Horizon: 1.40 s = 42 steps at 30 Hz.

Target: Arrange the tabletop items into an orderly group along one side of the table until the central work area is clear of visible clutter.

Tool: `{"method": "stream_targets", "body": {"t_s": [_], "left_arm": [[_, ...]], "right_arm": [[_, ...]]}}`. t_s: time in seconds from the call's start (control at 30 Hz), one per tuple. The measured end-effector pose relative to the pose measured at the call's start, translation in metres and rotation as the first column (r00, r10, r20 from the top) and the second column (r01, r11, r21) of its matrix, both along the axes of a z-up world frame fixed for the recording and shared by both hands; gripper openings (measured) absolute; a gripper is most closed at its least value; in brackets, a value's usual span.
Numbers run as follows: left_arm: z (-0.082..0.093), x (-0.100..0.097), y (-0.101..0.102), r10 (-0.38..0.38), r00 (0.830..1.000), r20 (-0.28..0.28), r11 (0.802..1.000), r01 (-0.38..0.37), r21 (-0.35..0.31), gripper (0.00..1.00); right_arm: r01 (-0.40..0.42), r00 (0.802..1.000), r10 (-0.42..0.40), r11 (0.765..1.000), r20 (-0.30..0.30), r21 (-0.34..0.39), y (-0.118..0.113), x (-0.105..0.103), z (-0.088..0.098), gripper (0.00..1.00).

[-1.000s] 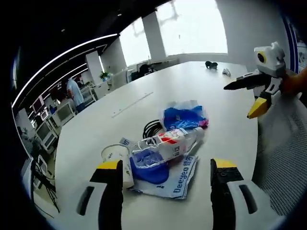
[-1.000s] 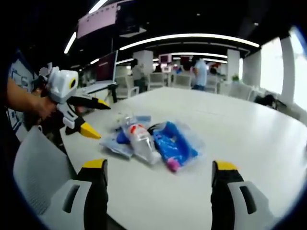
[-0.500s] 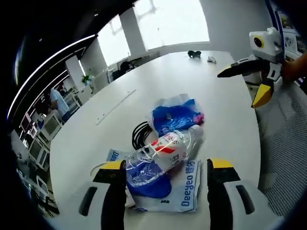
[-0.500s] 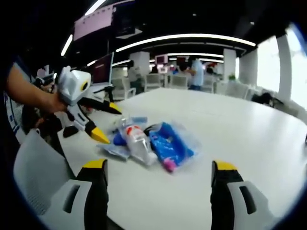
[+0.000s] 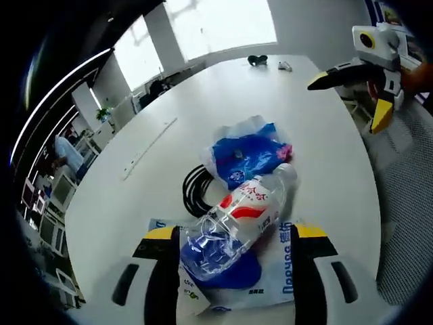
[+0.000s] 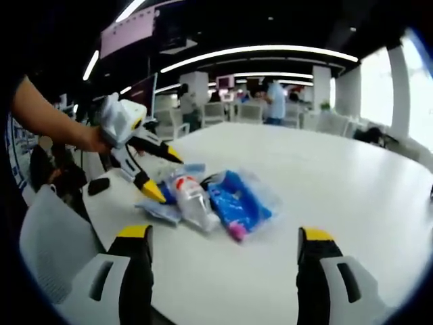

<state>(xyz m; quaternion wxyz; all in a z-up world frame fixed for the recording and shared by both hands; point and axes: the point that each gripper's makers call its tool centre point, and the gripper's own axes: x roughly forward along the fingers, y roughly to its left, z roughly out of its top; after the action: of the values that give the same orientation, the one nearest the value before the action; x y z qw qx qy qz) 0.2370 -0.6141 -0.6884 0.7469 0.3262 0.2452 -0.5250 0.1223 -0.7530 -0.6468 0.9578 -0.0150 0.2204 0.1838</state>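
1. The left claw (image 5: pixel 233 244) stands spread at bottom centre, flanking a clear crushed plastic bottle (image 5: pixel 240 220) lying on a white printed packet (image 5: pixel 287 267).
2. A blue plastic bag (image 5: pixel 249 154) and black cable coil (image 5: pixel 193 189) lie mid-frame on the white tabletop (image 5: pixel 135 196).
3. The right claw (image 6: pixel 223 240) gapes, empty, at bottom.

L gripper (image 5: pixel 233 237) & R gripper (image 6: pixel 223 237): jaws wide apart, nothing between.

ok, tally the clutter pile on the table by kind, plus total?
Clear plastic water bottle: 1
Blue plastic bag: 1
Black cable coil: 1
White printed packet with blue item on it: 1
Total: 4. Two small far-end items are too small to identify and left out.
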Motion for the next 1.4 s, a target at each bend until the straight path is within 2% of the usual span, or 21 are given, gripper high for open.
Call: {"method": "stream_targets", "body": {"t_s": [0.2, 0.33, 0.53, 0.7, 0.93, 1.4], "left_arm": [[-0.008, 0.004, -0.001, -0.048, 0.999, -0.012, 0.997, 0.048, 0.059, 0.65], [-0.008, 0.004, -0.003, -0.045, 0.998, -0.05, 0.998, 0.047, 0.046, 0.65], [-0.009, -0.009, -0.005, -0.098, 0.988, -0.119, 0.993, 0.105, 0.06, 0.52], [-0.012, -0.017, -0.008, -0.103, 0.981, -0.162, 0.991, 0.115, 0.066, 0.5], [-0.015, -0.03, -0.024, -0.155, 0.972, -0.178, 0.981, 0.172, 0.089, 0.51], [-0.025, -0.033, -0.05, -0.207, 0.96, -0.187, 0.967, 0.229, 0.11, 0.53]], "right_arm": [[0.004, 1.0, -0.004, 1.0, -0.004, 0.002, -0.001, 0.0, -0.001, 0.86], [0.007, 1.0, -0.007, 1.0, -0.009, 0.001, -0.002, 0.0, -0.002, 0.85], [0.004, 1.0, -0.004, 1.0, -0.015, -0.004, -0.001, 0.0, -0.003, 0.85], [0.007, 1.0, -0.007, 1.0, -0.016, -0.001, -0.002, 0.0, -0.003, 0.85], [0.002, 1.0, -0.002, 1.0, -0.018, -0.002, 0.0, -0.001, -0.004, 0.85], [0.008, 1.0, -0.008, 1.0, -0.023, 0.002, -0.001, -0.001, -0.004, 0.85]]}}
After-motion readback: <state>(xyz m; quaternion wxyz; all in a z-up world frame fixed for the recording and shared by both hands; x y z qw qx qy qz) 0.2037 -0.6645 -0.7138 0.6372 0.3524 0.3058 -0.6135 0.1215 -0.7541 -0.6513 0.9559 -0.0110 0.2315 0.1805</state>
